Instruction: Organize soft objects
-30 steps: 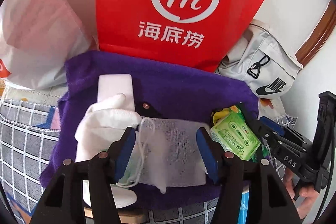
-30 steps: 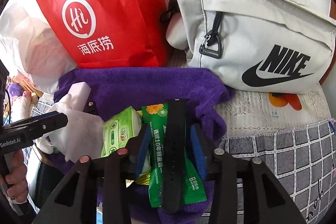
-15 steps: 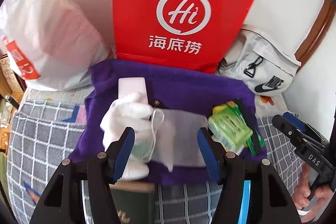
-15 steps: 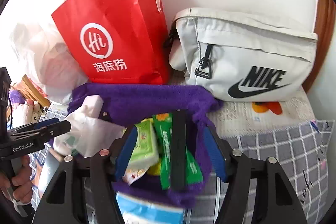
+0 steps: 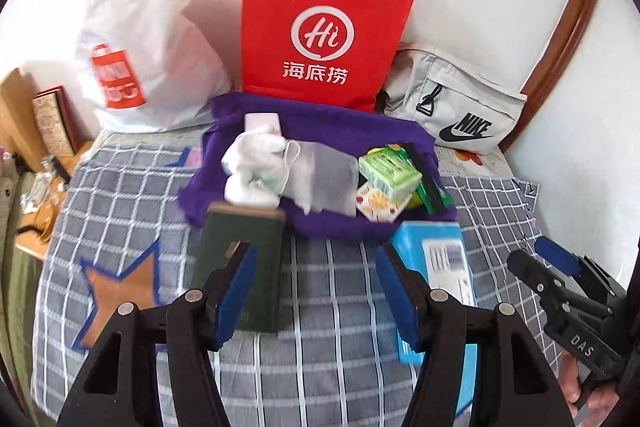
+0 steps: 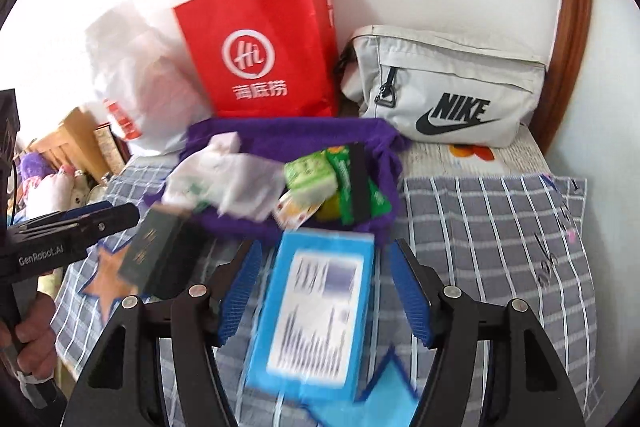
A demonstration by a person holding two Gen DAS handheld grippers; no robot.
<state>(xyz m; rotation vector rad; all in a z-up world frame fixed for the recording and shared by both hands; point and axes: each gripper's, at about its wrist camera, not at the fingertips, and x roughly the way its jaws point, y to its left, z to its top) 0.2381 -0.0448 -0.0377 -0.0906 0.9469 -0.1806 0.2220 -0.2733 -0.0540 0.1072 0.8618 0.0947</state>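
both grippers hang clear of the pile with nothing between the pads, so this reads as a pause between picks. the left gripper (image 5: 314, 291) is released over the checked bed cover (image 5: 340, 287); the right gripper (image 6: 324, 291) is released above a blue box (image 6: 320, 311). next, one must reach forward to the purple towel (image 5: 320, 131), where the white glove (image 5: 252, 163), mesh pouch (image 5: 324, 175) and green tissue pack (image 5: 388, 171) lie. the dark book (image 5: 244, 259) and blue box lie in front; a red bag (image 5: 324, 39) stands behind.
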